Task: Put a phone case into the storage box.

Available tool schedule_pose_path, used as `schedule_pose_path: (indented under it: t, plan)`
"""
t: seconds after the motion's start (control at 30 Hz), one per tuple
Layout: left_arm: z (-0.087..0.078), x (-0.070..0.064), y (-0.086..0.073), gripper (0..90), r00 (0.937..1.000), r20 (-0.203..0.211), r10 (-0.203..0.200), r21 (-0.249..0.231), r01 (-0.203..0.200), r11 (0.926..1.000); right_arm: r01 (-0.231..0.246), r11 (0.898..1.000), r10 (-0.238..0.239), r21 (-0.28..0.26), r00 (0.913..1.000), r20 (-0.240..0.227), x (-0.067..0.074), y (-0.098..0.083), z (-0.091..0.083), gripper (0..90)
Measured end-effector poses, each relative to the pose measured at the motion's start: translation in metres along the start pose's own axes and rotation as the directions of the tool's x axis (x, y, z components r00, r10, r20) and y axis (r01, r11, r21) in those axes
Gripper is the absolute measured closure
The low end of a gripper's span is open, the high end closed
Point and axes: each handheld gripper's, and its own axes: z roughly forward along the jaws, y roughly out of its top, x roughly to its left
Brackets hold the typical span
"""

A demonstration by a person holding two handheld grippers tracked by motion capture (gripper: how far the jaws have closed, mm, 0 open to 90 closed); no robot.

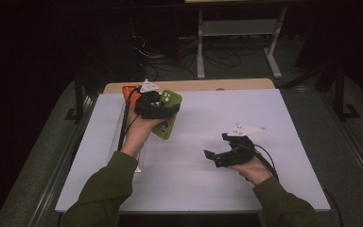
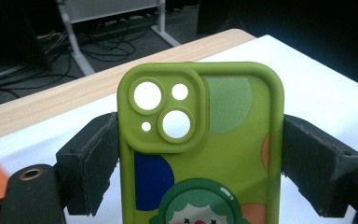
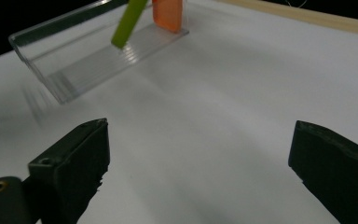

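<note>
Gripping a green phone case [image 2: 200, 149] by its long edges, the left gripper [image 1: 153, 106] has both black jaws pressed against the case sides, so it is closed on the case and lifted clear of the white table [image 1: 189, 161], at about 11 o'clock on the sheet in the high view. Left gripper view adds detail the high view lacks: raised camera block with four round cutouts, pale green, blue and orange dots, and a cartoon face with green hair at the bottom edge of the case. Right gripper [image 1: 227, 153] sits at about 4 o'clock from the left one, low over the table, jaws spread wide with nothing between them; right gripper view confirms bare white surface in the gap. That view also shows what the high view mostly hides behind the left hand [image 1: 139, 130]: a clear ribbed plastic rack [image 3: 88, 56] lying on the table at about 11 o'clock from the right jaws, an orange case [image 3: 168, 14] standing in its far end, and the green case seen edge-on, tilted, hanging above the rack. Cannot tell whether its lower corner touches the rack. In the high view only an orange corner shows behind the left gripper, at the table's far edge by the wooden strip [image 1: 208, 85].
</note>
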Motion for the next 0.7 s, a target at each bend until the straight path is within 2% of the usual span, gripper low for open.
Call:
schedule_pose_path:
  t: [0.17,0.33,0.57,0.7]
  plan:
    - [0.007,-0.017,0.001,16.3,0.9995,0.029,0.012,0.002,-0.012,0.9999,-0.018,0.999,0.017,-0.042,0.9998,-0.009,0.003,0.012,0.008,6.7]
    - [0.012,-0.031,0.001,16.3,0.9983,0.057,0.010,-0.006,-0.010,0.9999,-0.042,0.996,0.041,-0.074,0.9990,-0.018,0.005,0.019,0.015,12.3]
    - [0.017,-0.045,0.001,16.3,0.9965,0.079,0.025,-0.007,-0.025,0.9997,-0.074,0.992,0.071,-0.098,0.9971,-0.027,0.005,0.025,0.028,13.7]
    - [0.019,-0.052,0.001,16.3,0.9958,0.090,0.016,-0.014,-0.015,0.9998,-0.102,0.987,0.097,-0.122,0.9942,-0.047,0.007,0.027,0.036,17.7]
